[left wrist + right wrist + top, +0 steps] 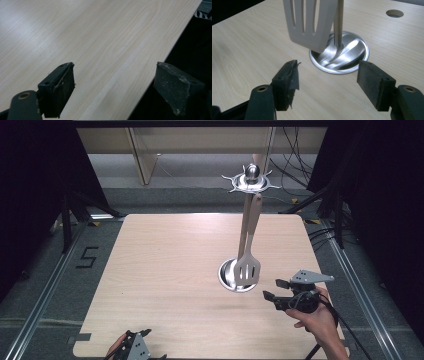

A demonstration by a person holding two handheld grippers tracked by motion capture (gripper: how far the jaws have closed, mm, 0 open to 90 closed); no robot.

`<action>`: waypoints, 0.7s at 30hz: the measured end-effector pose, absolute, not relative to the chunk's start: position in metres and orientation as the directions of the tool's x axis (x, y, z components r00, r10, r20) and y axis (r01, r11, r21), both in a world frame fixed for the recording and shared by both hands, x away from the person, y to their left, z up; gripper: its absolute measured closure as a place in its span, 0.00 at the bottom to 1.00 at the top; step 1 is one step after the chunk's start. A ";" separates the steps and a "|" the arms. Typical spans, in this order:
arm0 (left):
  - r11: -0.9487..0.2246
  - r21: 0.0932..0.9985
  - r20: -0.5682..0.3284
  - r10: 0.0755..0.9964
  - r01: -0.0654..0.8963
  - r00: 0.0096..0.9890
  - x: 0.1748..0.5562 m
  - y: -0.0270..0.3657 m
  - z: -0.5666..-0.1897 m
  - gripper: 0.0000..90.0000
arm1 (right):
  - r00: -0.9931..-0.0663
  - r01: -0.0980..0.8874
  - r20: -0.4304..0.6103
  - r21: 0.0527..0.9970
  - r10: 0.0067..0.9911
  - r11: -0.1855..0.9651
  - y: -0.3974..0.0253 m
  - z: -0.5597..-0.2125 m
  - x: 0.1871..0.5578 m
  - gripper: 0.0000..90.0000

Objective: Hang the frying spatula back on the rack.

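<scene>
- Slotted spatula (248, 266): it hangs by its handle from a hook on the crown of the utensil stand (251, 181), blade down, just above the stand's round steel base (226, 276), a little toward four o'clock of the table's middle.
- In the right gripper view the pale blade (310, 23) hangs at twelve o'clock ahead of the jaws, beside the stand's thin pole (338, 23); whether the two touch cannot be told.
- Right gripper (270, 289): held at about three o'clock of the base, near it but clear of the blade, jaws wide apart and holding nothing.
- Left gripper (146, 332): low at the table's (170, 250) near edge, about seven o'clock, well apart from the stand; its jaws are also spread and empty over bare wood and the table's rim.
- Judged step: reaching in with the right gripper to take the spatula off its hook.
- To do it well, come in level so that one pad passes each side of the blade or the lower handle, not the pole.
- Grip on the flat faces rather than the edges, since the blade is thin and could twist.
- Close firmly before lifting; then raise it straight enough for the handle's hole to clear the hook.
- Risk: a sideways pull may tip the light stand or set the spatula swinging.
</scene>
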State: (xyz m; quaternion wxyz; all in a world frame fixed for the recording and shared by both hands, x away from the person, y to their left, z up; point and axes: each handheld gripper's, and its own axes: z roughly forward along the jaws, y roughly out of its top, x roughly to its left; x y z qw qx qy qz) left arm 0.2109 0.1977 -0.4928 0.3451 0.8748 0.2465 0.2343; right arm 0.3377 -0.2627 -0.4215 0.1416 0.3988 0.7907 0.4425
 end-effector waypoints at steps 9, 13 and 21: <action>-0.630 0.729 0.237 0.601 0.269 0.763 0.211 0.197 -0.493 0.18 | -0.644 0.521 0.143 0.801 0.752 0.294 -0.264 -0.433 0.333 0.37; -0.643 0.724 0.252 0.583 0.250 0.772 0.212 0.198 -0.492 0.18 | -0.637 0.535 0.158 0.795 0.754 0.285 -0.264 -0.436 0.332 0.37; -0.627 0.728 0.226 0.601 0.278 0.767 0.210 0.197 -0.493 0.18 | -0.651 0.529 0.152 0.793 0.743 0.302 -0.263 -0.444 0.331 0.37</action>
